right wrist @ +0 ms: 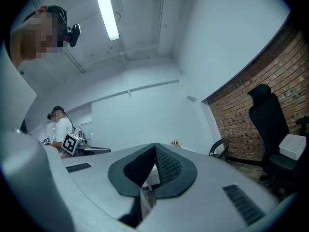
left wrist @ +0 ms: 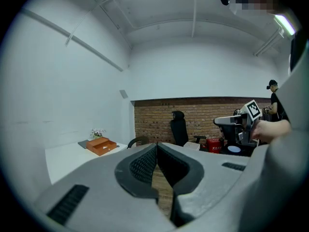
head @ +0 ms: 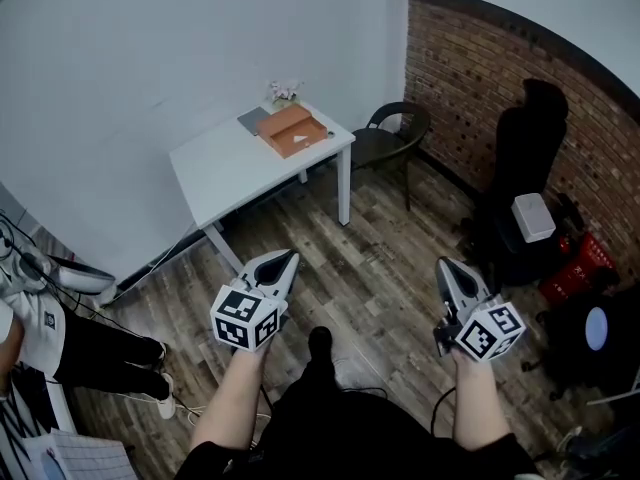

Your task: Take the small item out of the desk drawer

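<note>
the person stands on the wooden floor (head: 380, 268), well apart from the white desk (head: 225, 173), with a pair of tongs in each hand held out towards it. the left tongs (head: 288, 258) are closed: in the left gripper view their ribbed tips (left wrist: 157, 145) meet with nothing between them. the right tongs (head: 442, 264) are closed too, and the right gripper view shows their tips (right wrist: 155, 145) together and empty. the small orange drawer box (head: 293, 130) sits near the desk's far right corner, close to the white wall, and also shows far off in the left gripper view (left wrist: 101, 145). the small item itself cannot be made out from here, nor whether the drawer is open. just behind the box stands a little pot of pale flowers (head: 284, 91), and a flat grey pad (head: 253, 120) lies just beside the box on its left. a dark chair (head: 395, 128) stands by the desk's right end, in front of the brick wall (head: 480, 68). a black office chair (head: 525, 168) stands further right along that wall. another person (head: 40, 338) in a white top and black trousers is at the left edge of the head view.
</note>
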